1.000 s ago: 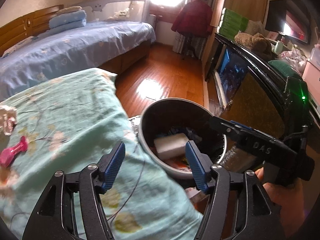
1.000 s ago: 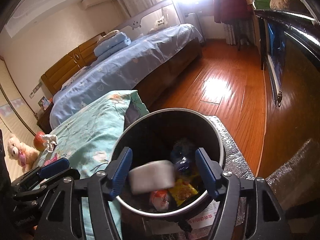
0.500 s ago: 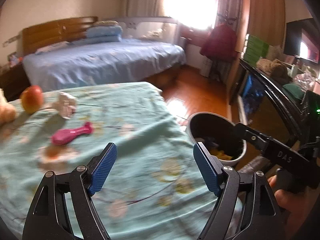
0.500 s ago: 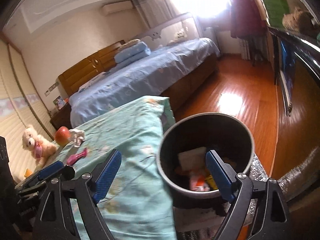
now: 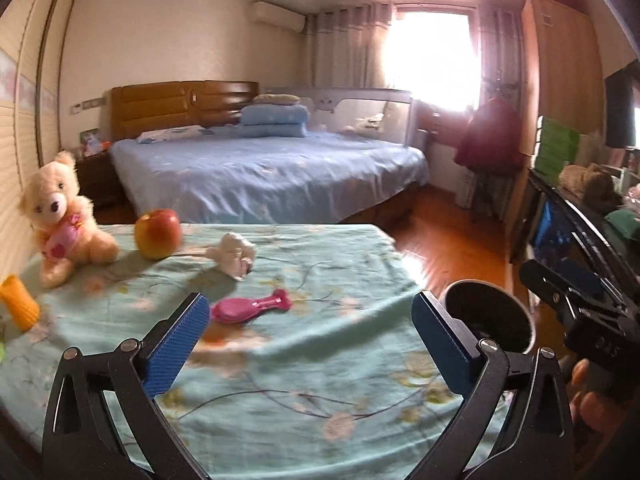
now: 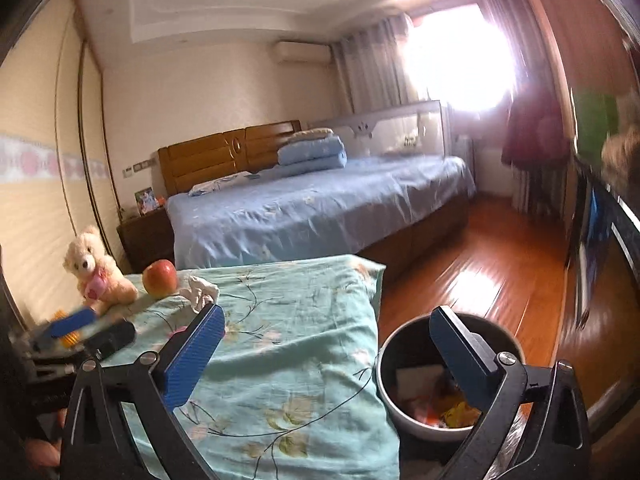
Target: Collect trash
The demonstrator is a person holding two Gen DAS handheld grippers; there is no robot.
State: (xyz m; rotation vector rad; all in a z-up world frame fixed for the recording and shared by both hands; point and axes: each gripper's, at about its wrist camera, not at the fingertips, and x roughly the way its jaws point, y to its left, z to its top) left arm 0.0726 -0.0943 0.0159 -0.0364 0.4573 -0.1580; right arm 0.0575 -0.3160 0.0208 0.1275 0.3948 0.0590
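A crumpled white tissue lies on the teal floral cloth, next to a red apple; it also shows in the right wrist view. A round dark trash bin with wrappers and a white block inside stands on the floor right of the cloth; its rim shows in the left wrist view. My left gripper is open and empty above the cloth. My right gripper is open and empty, between cloth edge and bin.
A pink plastic toy, a teddy bear and an orange cup sit on the cloth. A blue bed lies beyond. Wooden floor and a dark TV cabinet are to the right.
Both grippers have risen and swung left, away from the bin toward the cloth. The white block dropped into the bin. The apple, tissue and teddy bear came into view.
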